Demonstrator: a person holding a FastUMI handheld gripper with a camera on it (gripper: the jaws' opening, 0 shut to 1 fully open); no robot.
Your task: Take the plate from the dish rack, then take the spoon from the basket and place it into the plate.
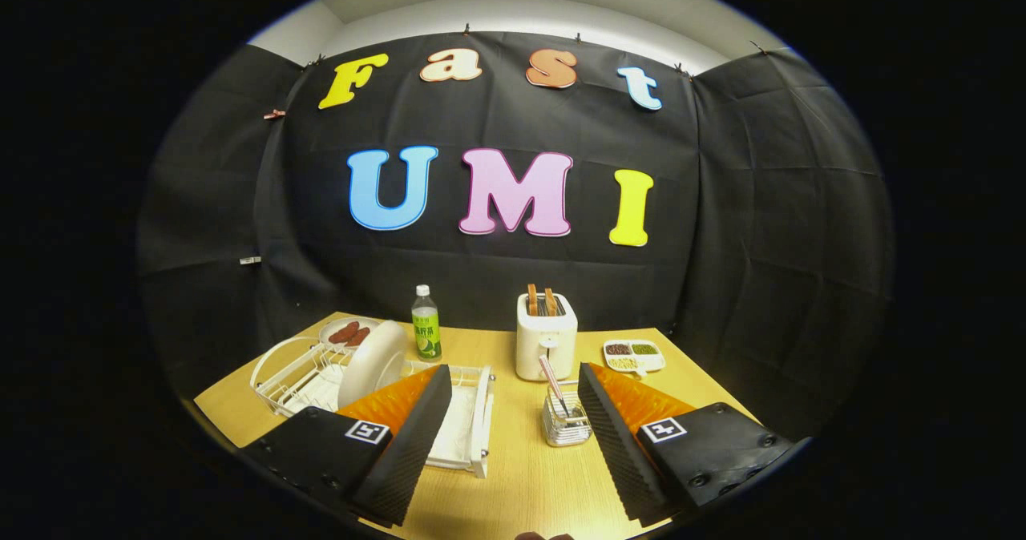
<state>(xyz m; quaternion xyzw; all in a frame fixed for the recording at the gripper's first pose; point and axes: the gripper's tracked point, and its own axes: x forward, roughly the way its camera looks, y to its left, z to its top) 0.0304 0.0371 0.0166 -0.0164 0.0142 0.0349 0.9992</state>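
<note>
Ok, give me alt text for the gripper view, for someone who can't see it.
The open claw hovers over a wooden table, holding nothing. A white plate stands upright in the dish rack by its left finger; a spoon sits in a wire basket just inside its right. Beyond stand a toaster and a bottle.

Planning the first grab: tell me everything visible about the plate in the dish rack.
The plate is round, plain off-white, seemingly ceramic or plastic, and empty. It stands on edge in the white wire rack, leaning back slightly. The rack touches it below. It sits just beyond the left finger, which hides its lower right edge. The claw is open, holding nothing.
</note>
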